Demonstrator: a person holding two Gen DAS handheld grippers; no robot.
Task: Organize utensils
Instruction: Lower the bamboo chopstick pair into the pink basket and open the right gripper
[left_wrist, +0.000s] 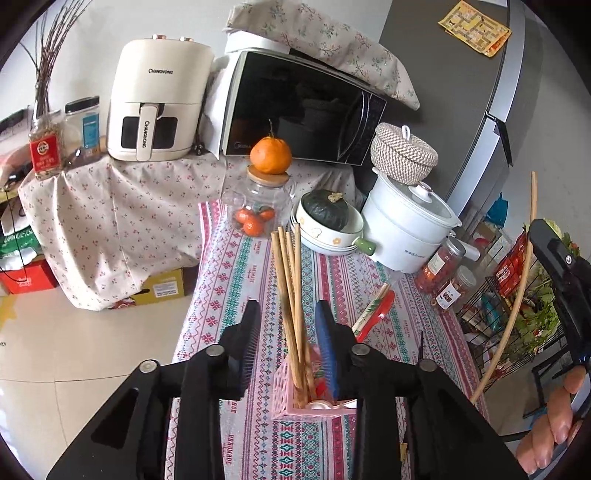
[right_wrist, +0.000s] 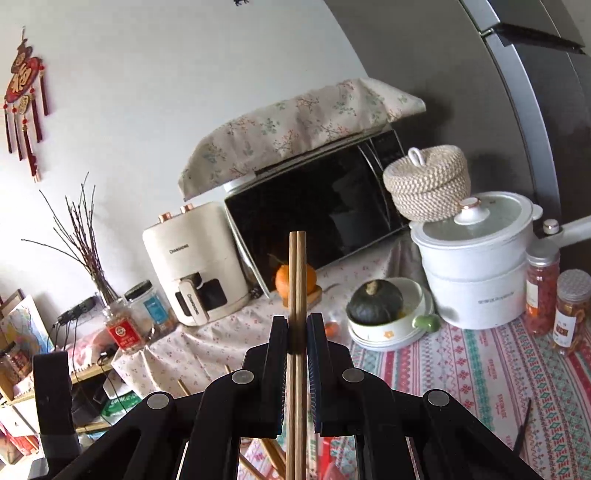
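Upright, chopsticks (right_wrist: 296, 273) pinched inside right gripper (right_wrist: 296, 325)

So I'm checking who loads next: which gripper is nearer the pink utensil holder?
Left. The left gripper hangs open right over the pink utensil holder. The right gripper, shut on two chopsticks, is raised beside it.

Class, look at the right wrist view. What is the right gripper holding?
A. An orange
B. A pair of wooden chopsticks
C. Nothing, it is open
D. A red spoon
B: the right gripper is shut on a pair of wooden chopsticks, which stand upright between its fingers.
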